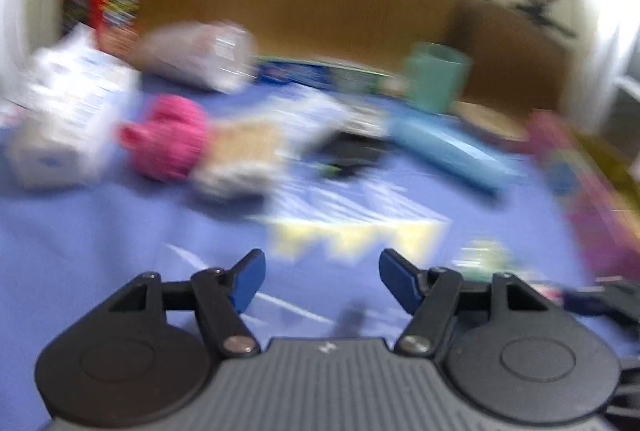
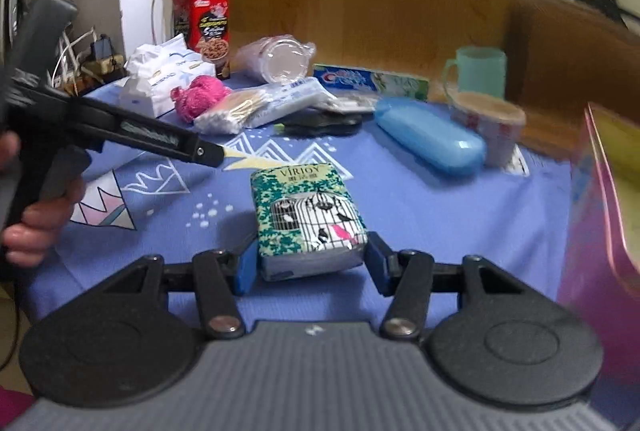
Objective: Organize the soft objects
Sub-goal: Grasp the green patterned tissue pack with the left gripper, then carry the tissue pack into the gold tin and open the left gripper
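Observation:
A green and white tissue pack [image 2: 308, 217] with a birdcage print lies on the blue tablecloth [image 2: 420, 207], its near end between my right gripper's [image 2: 310, 267] blue fingers; whether they press it is unclear. A pink knitted item [image 2: 200, 97] and a white tissue bag [image 2: 156, 79] lie at the back left. My left gripper [image 1: 322, 281] is open and empty above the cloth [image 1: 100, 231]; its view is blurred. The pink item [image 1: 168, 137] and tissue bag [image 1: 68, 111] show there too. The left gripper body [image 2: 100, 127] shows at the left of the right wrist view.
A red snack box [image 2: 206, 27], a cotton swab pack [image 2: 244, 109], a toothpaste box [image 2: 372, 79], a blue case [image 2: 430, 141], a teal mug [image 2: 478, 71] and a paper cup [image 2: 490, 123] crowd the back. A pink and yellow container [image 2: 604, 215] stands at the right edge.

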